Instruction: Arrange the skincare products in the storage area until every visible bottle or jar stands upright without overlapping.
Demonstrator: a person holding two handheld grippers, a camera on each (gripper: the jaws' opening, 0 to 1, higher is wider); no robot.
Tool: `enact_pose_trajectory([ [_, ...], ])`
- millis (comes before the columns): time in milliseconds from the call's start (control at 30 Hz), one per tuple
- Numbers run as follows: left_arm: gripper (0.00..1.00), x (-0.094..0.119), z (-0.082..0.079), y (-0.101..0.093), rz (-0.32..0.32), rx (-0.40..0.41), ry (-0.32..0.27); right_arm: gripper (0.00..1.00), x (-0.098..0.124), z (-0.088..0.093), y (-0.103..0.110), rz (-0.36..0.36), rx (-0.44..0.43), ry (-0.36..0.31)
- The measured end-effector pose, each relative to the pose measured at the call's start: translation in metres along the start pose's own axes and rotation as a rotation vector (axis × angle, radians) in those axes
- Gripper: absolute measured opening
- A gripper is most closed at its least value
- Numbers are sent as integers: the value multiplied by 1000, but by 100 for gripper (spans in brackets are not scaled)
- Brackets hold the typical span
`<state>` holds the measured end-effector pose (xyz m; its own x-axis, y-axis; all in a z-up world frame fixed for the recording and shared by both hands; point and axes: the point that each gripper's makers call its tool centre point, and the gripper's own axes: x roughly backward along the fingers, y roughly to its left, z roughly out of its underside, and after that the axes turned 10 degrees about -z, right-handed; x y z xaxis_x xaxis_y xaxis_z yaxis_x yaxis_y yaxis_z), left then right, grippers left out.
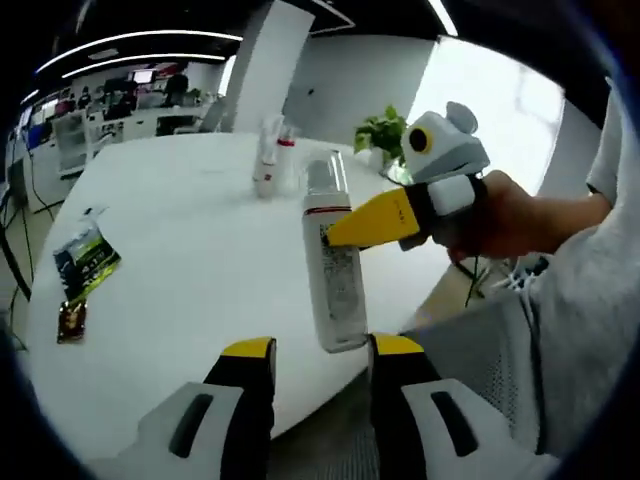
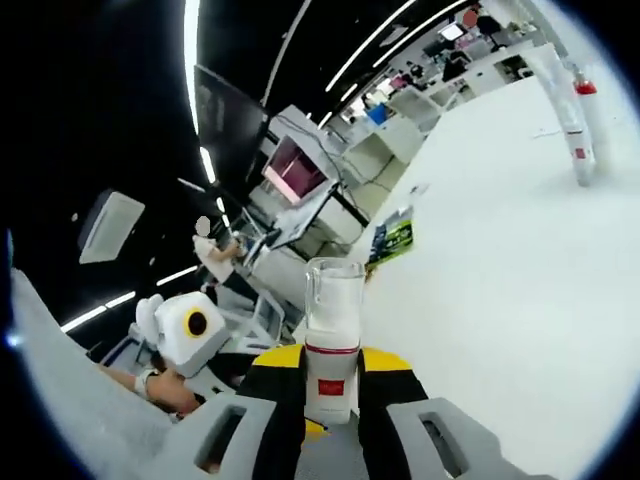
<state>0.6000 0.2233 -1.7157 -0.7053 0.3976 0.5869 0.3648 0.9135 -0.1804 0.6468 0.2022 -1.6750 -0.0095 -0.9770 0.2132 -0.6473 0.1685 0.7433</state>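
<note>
Now the right tool (image 2: 330, 385) clamps the clear-capped bottle (image 2: 331, 340) just above the near edge of the white worktop (image 1: 190, 260), not yet set down, while the left tool (image 1: 322, 362) waits, jaws apart, below it. Far off, two tubes (image 1: 268, 160) already stand upright. I'd say halfway.
</note>
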Motion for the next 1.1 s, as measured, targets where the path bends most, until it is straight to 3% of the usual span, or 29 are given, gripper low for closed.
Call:
enact_pose_trajectory([
  [100, 21, 12, 11, 28, -87, -44, 45, 13, 9, -8, -4, 20, 2, -37],
  [167, 26, 17, 19, 46, -149, -99, 79, 13, 13, -10, -6, 26, 4, -42],
  [333, 29, 29, 34, 68, -225, -197, 138, 13, 26, -14, -15, 65, 22, -73],
  [367, 28, 31, 37, 73, -247, -256, 155, 13, 29, -14, -17, 72, 20, -81],
  [433, 28, 30, 44, 73, -242, -323, 164, 13, 33, -13, -19, 82, 17, -92],
  [500, 28, 29, 46, 70, -233, -327, 134, 13, 38, -10, -21, 88, 3, -101],
  [567, 23, 27, 49, 69, -247, -327, 154, 13, 44, -8, -23, 105, -1, -108],
  [633, 21, 22, 45, 68, -254, -394, 116, 13, 52, -5, -30, 130, 2, -113],
  [767, 19, 17, 60, 88, -322, -350, 198, 13, 68, -3, -42, 179, -1, -130],
  [933, 14, 16, 72, 85, -295, -372, 249, 13, 83, -3, -59, 235, 4, -138],
  [1100, 28, 13, 77, 86, -295, -349, 261, 13, 90, -11, -70, 284, 33, -144],
])
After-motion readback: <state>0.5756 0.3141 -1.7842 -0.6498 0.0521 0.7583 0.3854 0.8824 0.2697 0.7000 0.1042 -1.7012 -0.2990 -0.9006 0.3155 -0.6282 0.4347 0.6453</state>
